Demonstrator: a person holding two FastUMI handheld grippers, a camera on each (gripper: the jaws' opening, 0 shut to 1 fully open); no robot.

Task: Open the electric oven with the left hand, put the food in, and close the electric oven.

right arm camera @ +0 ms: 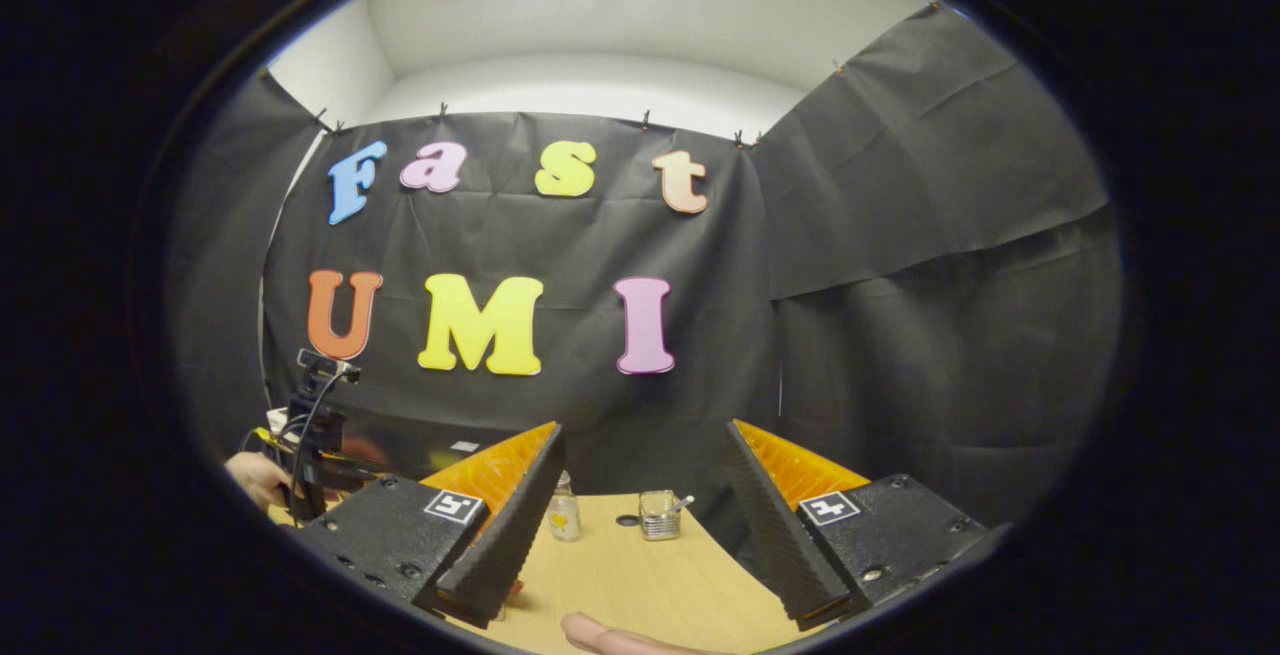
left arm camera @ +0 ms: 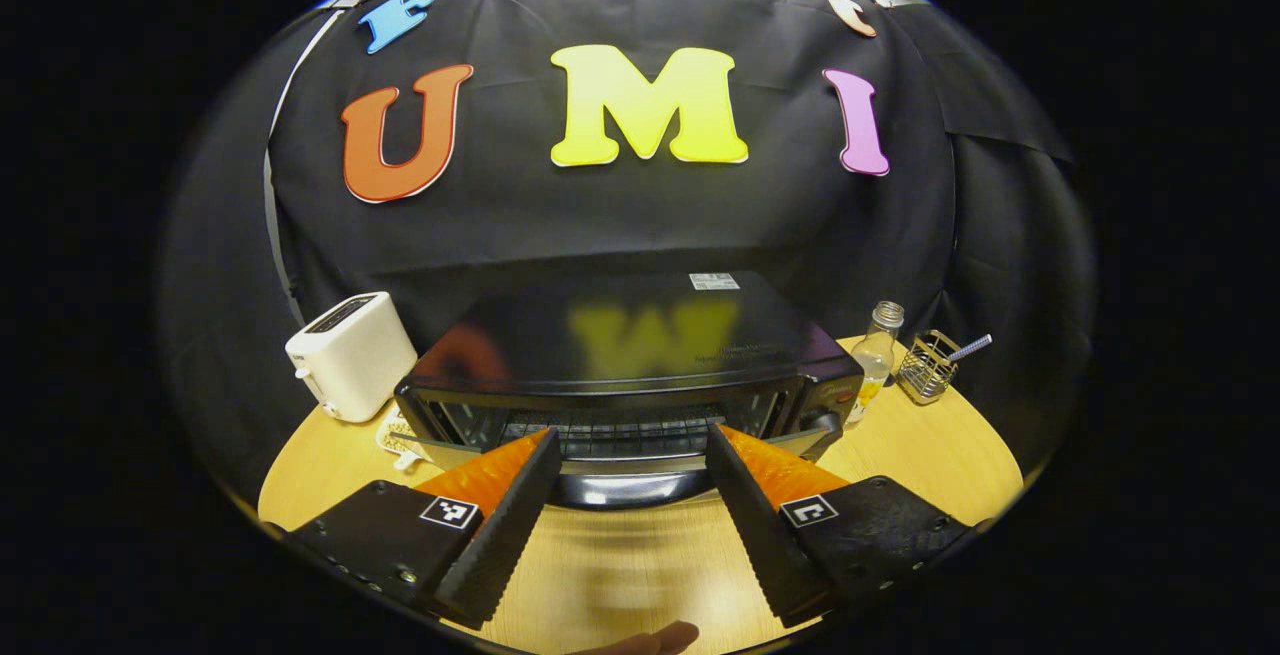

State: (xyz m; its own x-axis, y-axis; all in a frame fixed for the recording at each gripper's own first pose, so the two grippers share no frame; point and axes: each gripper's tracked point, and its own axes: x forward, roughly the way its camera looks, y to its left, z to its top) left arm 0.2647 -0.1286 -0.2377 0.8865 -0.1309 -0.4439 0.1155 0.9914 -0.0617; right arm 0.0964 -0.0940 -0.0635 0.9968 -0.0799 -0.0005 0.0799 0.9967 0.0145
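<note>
While spread, left tongs [left arm camera: 630,460] before oven [left arm camera: 630,375].

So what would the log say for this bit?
left gripper: open, at oven door handle | oven door: looks slightly open | right gripper: open, holding nothing

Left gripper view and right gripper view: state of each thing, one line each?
Electric oven: door looks ajar at the top, not fully down.
Left gripper: open, fingers either side of the door's top edge, holding nothing.
Right gripper: open, empty, raised over the table.
Toaster: upright, slots empty.
Glass bottle: upright, no cap.
Wire holder: upright, straw inside.
</note>
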